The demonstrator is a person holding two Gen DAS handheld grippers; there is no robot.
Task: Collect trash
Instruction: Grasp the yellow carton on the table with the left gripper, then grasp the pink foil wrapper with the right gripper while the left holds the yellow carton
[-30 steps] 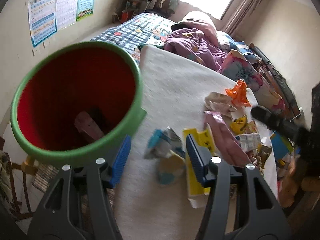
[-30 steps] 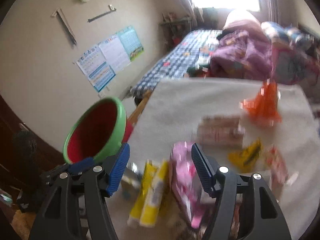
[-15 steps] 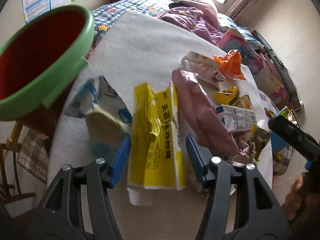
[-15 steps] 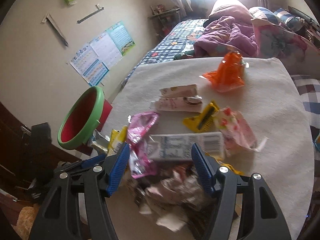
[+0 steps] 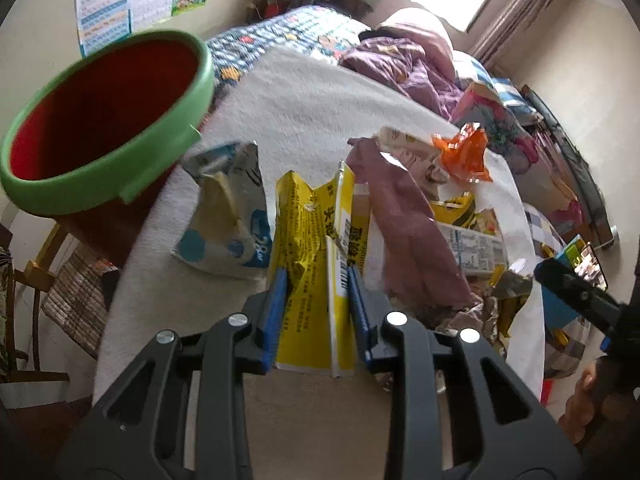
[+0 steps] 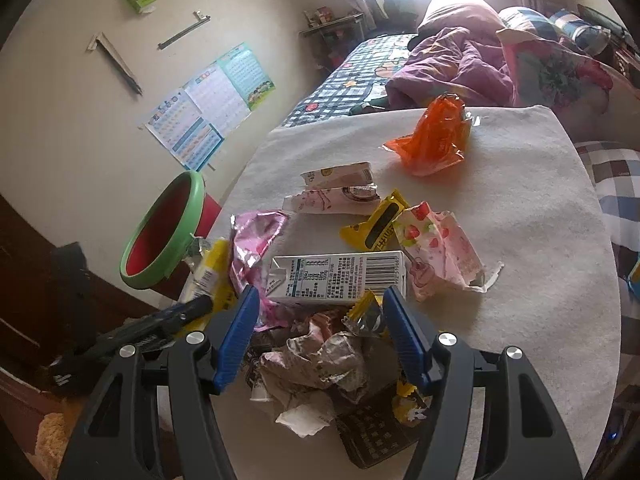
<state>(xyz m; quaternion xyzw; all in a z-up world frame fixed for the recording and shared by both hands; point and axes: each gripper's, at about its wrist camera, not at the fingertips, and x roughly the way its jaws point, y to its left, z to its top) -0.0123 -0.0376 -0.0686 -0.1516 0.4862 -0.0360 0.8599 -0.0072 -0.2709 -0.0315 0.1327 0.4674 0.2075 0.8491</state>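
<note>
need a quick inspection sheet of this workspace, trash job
surface: round table under a white cloth.
job's things: red bin with green rim at the table edge; yellow wrapper, milk carton, orange wrapper, pink wrapper, crumpled paper on the cloth.
clutter: nothing seen beyond the trash.
grippers: left gripper closing, yellow wrapper between its fingers; right gripper open over the crumpled paper.
cables: nothing seen.
surroundings: bed, wall posters.

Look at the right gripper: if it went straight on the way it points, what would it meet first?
Most likely the crumpled wrapper pile lying between the open fingers of the right gripper; the white carton lies just beyond, though depth is hard to judge.
</note>
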